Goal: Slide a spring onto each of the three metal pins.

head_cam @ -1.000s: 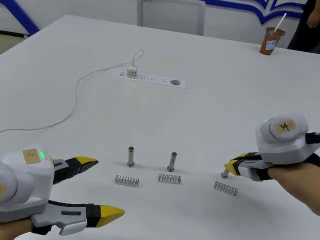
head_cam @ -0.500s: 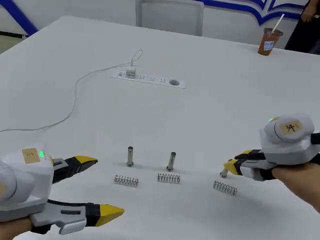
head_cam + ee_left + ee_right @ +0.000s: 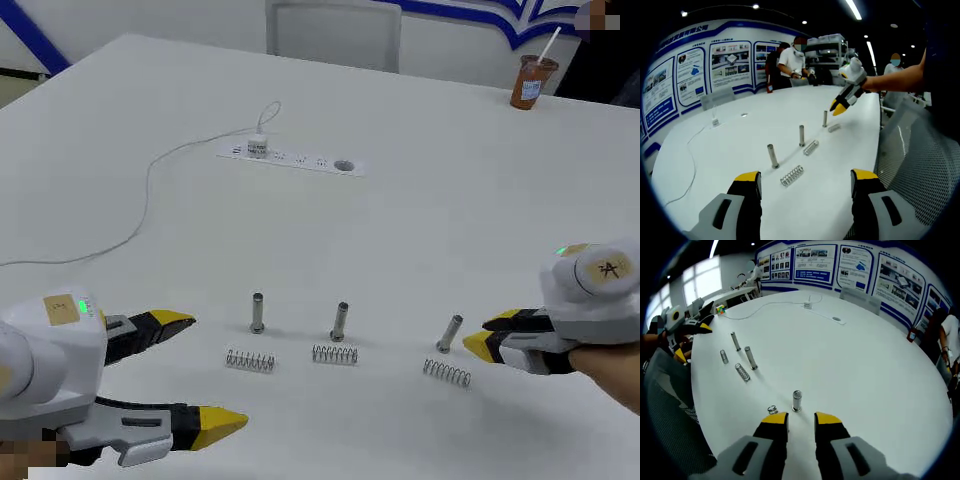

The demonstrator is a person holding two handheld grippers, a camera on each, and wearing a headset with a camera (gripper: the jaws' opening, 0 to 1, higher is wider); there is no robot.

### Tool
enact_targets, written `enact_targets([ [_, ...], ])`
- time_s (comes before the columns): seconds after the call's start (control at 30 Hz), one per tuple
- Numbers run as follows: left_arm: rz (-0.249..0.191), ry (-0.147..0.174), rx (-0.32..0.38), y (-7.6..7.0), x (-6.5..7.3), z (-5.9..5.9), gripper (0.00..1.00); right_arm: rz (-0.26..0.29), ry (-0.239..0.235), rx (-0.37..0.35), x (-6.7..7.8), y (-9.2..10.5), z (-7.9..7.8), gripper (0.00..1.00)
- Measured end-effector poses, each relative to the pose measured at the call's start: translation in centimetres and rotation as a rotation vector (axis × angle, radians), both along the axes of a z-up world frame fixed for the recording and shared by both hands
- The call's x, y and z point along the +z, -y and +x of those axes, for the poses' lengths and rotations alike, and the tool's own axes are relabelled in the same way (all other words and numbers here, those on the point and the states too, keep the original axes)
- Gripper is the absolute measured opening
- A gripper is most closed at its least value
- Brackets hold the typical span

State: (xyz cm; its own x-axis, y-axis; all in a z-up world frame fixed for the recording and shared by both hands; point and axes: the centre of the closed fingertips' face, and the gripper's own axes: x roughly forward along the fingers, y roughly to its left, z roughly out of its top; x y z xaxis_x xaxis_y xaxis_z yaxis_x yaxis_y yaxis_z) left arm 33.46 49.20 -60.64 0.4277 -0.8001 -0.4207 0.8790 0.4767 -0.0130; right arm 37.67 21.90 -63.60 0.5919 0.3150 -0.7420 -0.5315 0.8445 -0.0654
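Three short metal pins stand upright in a row on the white table: left pin (image 3: 258, 312), middle pin (image 3: 340, 321), right pin (image 3: 450, 333). A spring lies flat in front of each: left spring (image 3: 250, 360), middle spring (image 3: 335, 354), right spring (image 3: 446, 373). My right gripper (image 3: 482, 338) hovers just right of the right pin (image 3: 797, 401), its jaws a little apart and empty (image 3: 801, 419); the right spring (image 3: 772, 410) peeks out beside its left finger. My left gripper (image 3: 205, 372) is wide open and empty, left of the row, and looks along the pins (image 3: 802, 135) and springs (image 3: 792, 175).
A white power strip (image 3: 290, 158) with a plug and a long cable lies farther back on the table. A brown cup with a straw (image 3: 527, 82) stands at the far right edge. A chair (image 3: 335, 30) sits behind the table. People stand in the background.
My right gripper has drawn back to the right, away from the right pin, which now stands free and in full view. The left gripper has stayed put.
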Motion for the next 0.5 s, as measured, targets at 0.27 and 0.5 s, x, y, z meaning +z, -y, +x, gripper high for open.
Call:
enact_targets([
  [0.27, 0.004, 0.003, -0.002, 0.1, 0.0, 0.0, 0.74, -0.002, -0.045, 0.081, -0.8, -0.9, -1.4, 0.21],
  [0.5, 0.006, 0.001, 0.0, 0.1, 0.0, -0.2, 0.74, -0.01, -0.093, 0.154, -1.9, -1.3, -2.0, 0.21],
])
